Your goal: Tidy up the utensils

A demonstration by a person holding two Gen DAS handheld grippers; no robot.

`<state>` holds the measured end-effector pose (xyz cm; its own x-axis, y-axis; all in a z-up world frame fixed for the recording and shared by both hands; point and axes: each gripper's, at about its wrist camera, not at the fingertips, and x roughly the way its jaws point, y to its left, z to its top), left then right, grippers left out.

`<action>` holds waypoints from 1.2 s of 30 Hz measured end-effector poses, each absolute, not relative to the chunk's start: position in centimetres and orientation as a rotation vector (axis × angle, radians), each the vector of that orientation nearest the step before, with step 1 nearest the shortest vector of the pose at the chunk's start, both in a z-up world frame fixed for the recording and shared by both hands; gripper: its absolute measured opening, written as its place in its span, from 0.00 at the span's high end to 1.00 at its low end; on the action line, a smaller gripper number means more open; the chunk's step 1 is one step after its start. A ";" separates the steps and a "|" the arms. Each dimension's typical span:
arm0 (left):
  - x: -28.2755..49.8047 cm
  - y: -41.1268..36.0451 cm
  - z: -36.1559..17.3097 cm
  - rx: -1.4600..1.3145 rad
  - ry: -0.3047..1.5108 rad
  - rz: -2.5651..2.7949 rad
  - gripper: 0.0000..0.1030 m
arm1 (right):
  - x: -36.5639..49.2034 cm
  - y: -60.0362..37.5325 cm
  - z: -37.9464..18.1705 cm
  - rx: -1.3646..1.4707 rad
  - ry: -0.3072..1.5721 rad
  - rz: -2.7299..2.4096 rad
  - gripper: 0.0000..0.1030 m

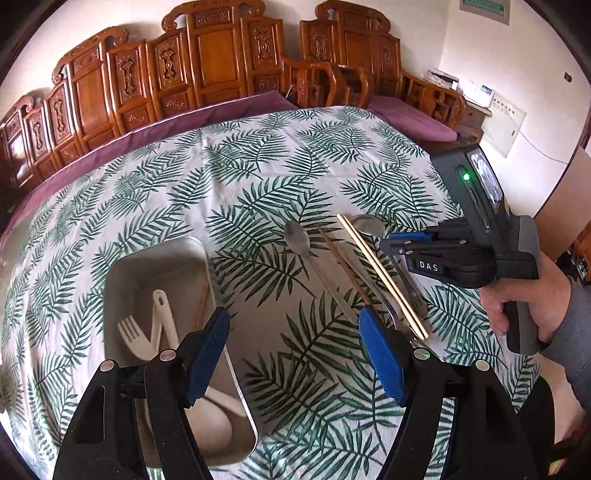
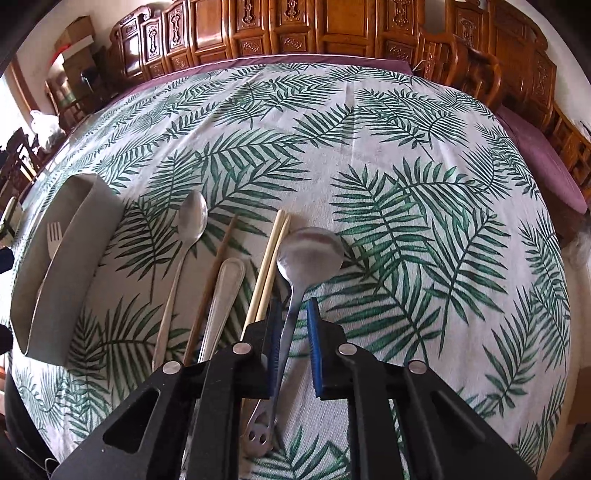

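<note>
Between the right gripper's parted jaws lies the ladle's handle.

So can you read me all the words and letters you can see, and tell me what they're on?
"DAS": white letters on the black body of the right hand-held gripper, seen from the left wrist.
Green sign high on the wall: too blurred to read.
White notice on the wall: print too small to read.
Nothing readable in the right wrist view.

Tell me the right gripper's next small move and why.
Probably close the right gripper on the ladle's handle. Its blue pads already stand either side of that handle with a gap left, the ladle lies flat on the tablecloth, and the tray waits to the left.
</note>
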<state>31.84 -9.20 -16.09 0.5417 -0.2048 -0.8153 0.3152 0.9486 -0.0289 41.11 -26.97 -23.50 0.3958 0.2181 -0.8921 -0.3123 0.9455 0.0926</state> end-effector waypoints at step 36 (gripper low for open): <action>38.3 -12.0 -21.3 0.101 1.065 -0.267 0.36 | 40.6 -27.9 -24.1 -0.121 1.151 0.338 0.94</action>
<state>38.27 -12.02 -21.25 0.4557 -0.1674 -0.8743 0.2645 0.9633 -0.0466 40.58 -27.89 -24.08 0.3635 0.1998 -0.9099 -0.3231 0.9431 0.0780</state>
